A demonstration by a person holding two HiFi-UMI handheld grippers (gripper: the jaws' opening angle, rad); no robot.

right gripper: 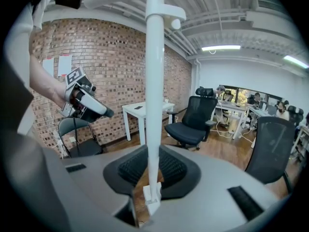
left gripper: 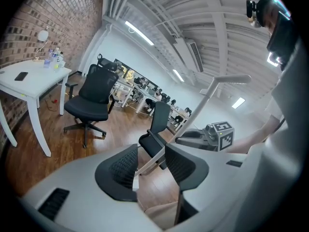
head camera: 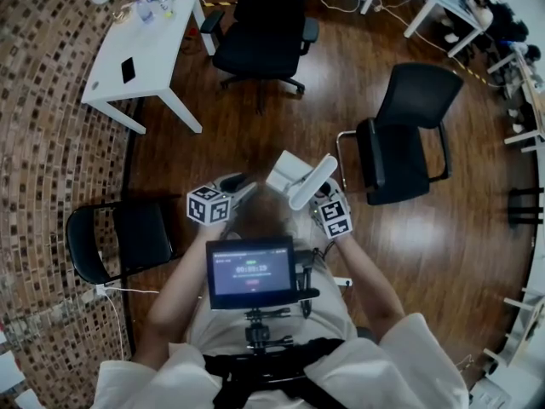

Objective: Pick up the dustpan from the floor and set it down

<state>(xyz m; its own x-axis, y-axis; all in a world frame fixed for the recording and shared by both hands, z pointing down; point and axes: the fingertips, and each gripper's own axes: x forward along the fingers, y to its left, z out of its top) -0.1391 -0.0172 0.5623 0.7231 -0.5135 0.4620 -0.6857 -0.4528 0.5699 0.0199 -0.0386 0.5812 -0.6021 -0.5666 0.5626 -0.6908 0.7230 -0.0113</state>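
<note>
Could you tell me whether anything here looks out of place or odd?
Nothing looks spilled or damaged. Only the dustpan is off the floor: the right gripper is clamped on its white handle, which also passes between the left gripper's open jaws.

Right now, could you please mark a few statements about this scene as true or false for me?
1. The right gripper is closed on the dustpan's white handle. True.
2. The white table stands by a brick wall. True.
3. The floor is grey carpet. False: it is brown wood.
4. The left gripper holds a bottle. False: its jaws stand apart, gripping nothing.
5. The swivel chair near the table is white. False: it is black.
</note>
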